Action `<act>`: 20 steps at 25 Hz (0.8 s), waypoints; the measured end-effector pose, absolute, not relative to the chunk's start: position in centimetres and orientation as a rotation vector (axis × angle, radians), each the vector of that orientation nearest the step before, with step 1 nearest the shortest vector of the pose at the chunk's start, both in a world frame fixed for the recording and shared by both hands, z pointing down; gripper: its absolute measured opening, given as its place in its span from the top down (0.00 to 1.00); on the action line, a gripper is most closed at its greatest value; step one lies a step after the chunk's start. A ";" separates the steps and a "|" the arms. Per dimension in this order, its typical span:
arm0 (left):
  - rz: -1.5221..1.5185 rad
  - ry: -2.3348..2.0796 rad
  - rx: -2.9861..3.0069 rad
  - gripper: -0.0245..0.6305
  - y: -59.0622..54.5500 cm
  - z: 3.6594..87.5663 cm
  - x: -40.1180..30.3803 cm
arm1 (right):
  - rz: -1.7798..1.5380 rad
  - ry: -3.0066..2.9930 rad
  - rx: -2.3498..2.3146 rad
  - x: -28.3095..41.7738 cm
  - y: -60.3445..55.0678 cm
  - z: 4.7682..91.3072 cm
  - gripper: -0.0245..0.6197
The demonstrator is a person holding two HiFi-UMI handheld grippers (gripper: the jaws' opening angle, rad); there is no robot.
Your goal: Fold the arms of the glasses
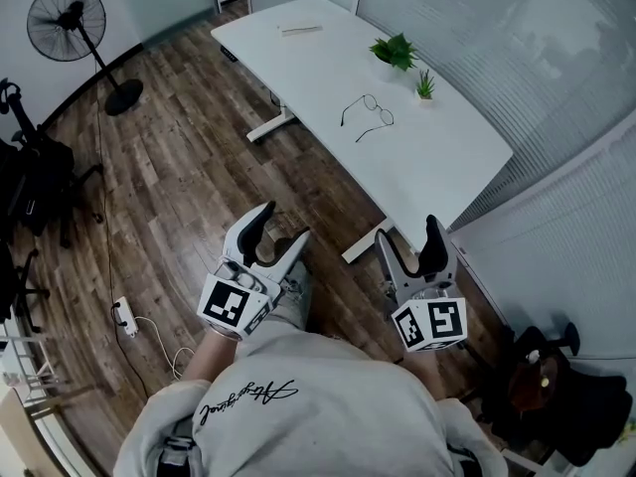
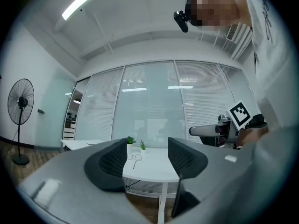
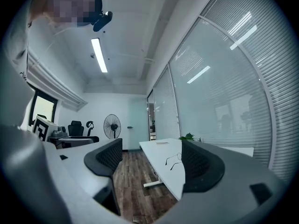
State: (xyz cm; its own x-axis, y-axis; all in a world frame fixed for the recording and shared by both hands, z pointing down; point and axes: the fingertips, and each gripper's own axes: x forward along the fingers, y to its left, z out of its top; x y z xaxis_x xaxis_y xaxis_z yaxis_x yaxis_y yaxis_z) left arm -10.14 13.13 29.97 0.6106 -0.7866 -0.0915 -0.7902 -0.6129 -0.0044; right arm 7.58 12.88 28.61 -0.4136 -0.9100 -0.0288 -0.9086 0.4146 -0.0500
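The task has not really begun, as far as I can judge. The glasses [image 1: 370, 112] lie on the white surface [image 1: 318, 63], near its far edge, just beside two small green plants [image 1: 396, 51]. Both arms of the glasses stand open, spread away from the lenses, so neither arm is folded yet. The person stands on the wooden floor, well apart from the surface, and nothing touches the glasses. Everything is left to do: come close, take hold of the frame, and fold one arm and then the other.

The left hand-held gripper [image 2: 147, 146] is wide open. Its two dark jaws stand clearly apart with only air between them, and the glasses show far away through the gap. It holds and touches nothing.

The right hand-held gripper [image 3: 152, 148] is also open, the jaws well apart. It is empty, and between its jaws only the floor and the distant surface appear.
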 end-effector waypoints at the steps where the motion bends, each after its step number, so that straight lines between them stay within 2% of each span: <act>1: 0.123 1.356 -2.781 0.56 12.6 30.1 -10.1 | -0.038 2.594 -1.677 7.6 12.4 28.8 0.37; 20: 0.135 1.181 -2.831 0.56 -5.2 30.3 -10.1 | 0.015 2.499 -1.838 8.0 -2.8 29.5 0.39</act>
State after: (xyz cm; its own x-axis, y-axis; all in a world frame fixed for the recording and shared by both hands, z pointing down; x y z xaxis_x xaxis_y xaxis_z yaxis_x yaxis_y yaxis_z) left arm -10.10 -5.23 30.34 0.7006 -0.7053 -0.1083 -0.7115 -0.7020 -0.0316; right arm 7.99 -2.78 29.48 -0.2974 -0.9540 -0.0371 -0.9544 0.2981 -0.0153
